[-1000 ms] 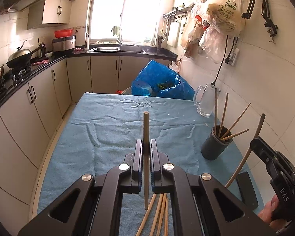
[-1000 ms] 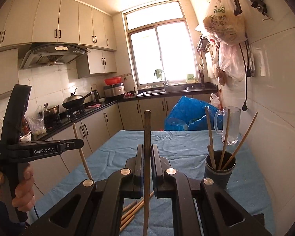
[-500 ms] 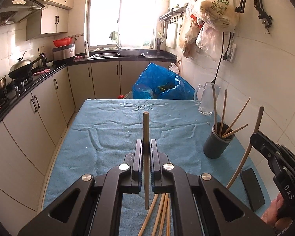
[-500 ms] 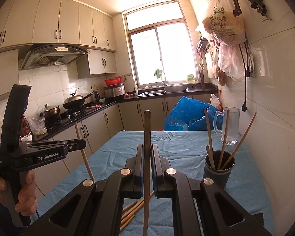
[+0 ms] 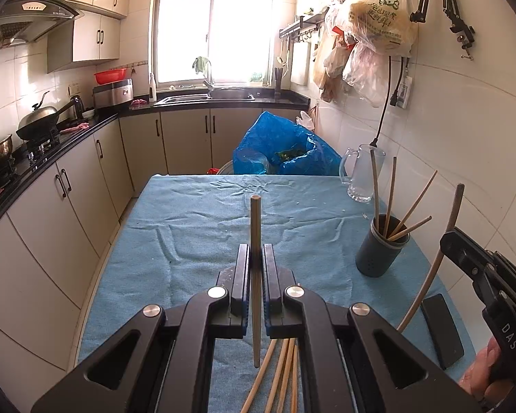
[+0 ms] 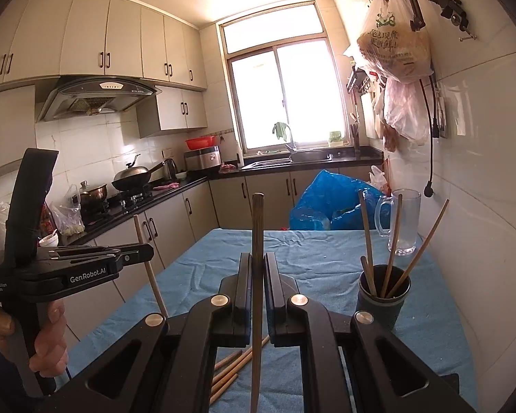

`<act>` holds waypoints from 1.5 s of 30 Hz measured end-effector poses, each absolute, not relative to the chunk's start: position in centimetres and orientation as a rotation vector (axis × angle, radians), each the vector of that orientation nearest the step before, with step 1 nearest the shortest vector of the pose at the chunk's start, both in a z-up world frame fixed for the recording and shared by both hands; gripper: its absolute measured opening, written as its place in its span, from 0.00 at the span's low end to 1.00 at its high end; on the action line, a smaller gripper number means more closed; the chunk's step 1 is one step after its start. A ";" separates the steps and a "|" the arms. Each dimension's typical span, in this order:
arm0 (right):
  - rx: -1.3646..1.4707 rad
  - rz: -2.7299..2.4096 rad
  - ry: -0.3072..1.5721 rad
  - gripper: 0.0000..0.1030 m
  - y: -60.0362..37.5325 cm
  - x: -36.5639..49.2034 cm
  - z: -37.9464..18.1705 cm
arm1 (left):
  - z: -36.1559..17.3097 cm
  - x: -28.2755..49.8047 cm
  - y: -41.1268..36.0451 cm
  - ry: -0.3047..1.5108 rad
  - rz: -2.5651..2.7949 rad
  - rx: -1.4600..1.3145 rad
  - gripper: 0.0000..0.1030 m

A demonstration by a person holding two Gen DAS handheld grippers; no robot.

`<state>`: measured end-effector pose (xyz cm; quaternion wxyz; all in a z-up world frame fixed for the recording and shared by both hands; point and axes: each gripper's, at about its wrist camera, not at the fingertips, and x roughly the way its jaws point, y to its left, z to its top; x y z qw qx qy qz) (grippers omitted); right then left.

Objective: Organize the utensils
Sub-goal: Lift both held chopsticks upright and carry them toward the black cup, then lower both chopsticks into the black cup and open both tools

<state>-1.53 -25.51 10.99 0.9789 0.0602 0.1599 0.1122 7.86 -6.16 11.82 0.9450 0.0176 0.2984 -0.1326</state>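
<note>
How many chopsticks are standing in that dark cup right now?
4 in the dark cup: two upright at its left, two leaning right. Others are elsewhere; shorter ones could be hidden inside.

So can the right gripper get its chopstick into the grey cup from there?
Probably yes. The right gripper holds its chopstick upright, and the grey cup stands just ahead to its right with an open top; only the chopsticks already leaning inside crowd it.

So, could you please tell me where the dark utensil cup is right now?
The utensil cup stands on the blue cloth at the table's right side, near the tiled wall, just in front of the glass mug, with several chopsticks in it.
</note>
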 end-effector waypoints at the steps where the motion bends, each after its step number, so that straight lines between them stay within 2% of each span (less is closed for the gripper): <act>1: 0.123 0.227 0.321 0.07 -25.6 -1.5 11.0 | 11.8 7.8 -6.2 0.609 -0.272 0.036 0.06; 31: 0.167 0.231 0.225 0.07 -28.4 -4.2 13.9 | 13.2 7.0 -8.9 0.607 -0.318 0.058 0.06; 45: 0.190 0.174 0.125 0.07 -32.5 -6.2 17.9 | 17.2 7.3 -11.3 0.580 -0.416 0.038 0.06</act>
